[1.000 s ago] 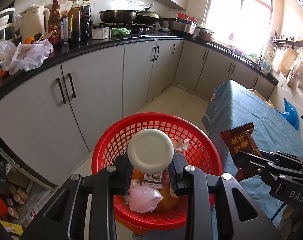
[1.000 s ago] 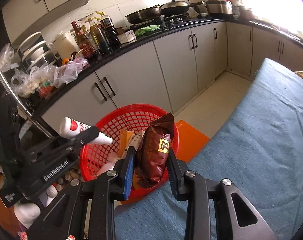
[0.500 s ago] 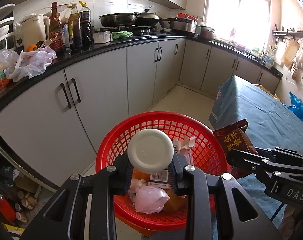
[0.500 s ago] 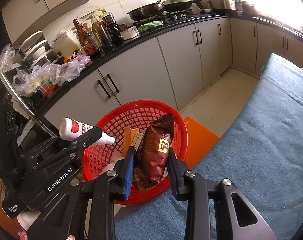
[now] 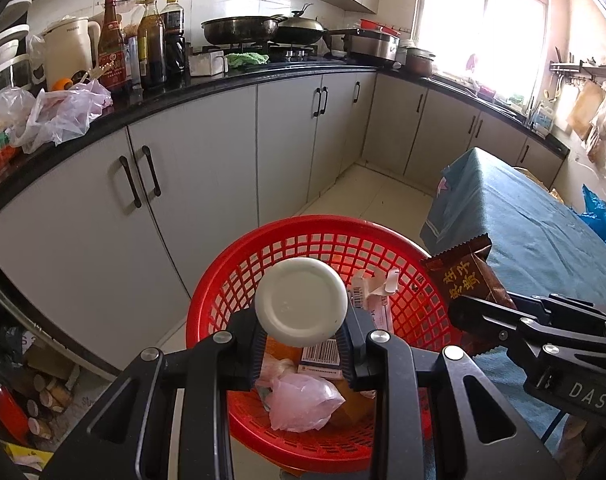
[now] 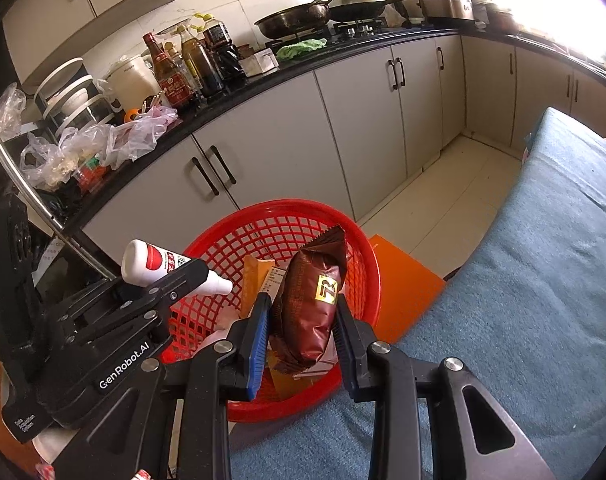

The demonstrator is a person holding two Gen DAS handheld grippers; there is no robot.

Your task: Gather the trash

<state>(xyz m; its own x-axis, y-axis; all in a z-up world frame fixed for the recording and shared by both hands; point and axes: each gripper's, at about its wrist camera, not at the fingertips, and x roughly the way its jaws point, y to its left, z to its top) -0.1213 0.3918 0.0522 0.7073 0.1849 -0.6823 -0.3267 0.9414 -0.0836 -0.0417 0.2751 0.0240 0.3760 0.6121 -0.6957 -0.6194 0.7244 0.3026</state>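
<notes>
So my left gripper [image 5: 303, 346] is clamped on a little white bottle [image 5: 301, 301] and my right gripper [image 6: 303, 334] is squeezing a brown snack packet [image 6: 311, 304], both hanging right over the red basket [image 5: 239, 276] that's already got wrappers and a pink bag in it. I'd say I'm at the drop step: next up is just letting go so both fall inside, and the packet sits near the rim at 3 o'clock, so maybe nudge it inward first. Funny thing, the left view only shows the bottle's round bottom, while the right view shows its red label and nozzle, plus an orange board behind the basket at 2 o'clock.
</notes>
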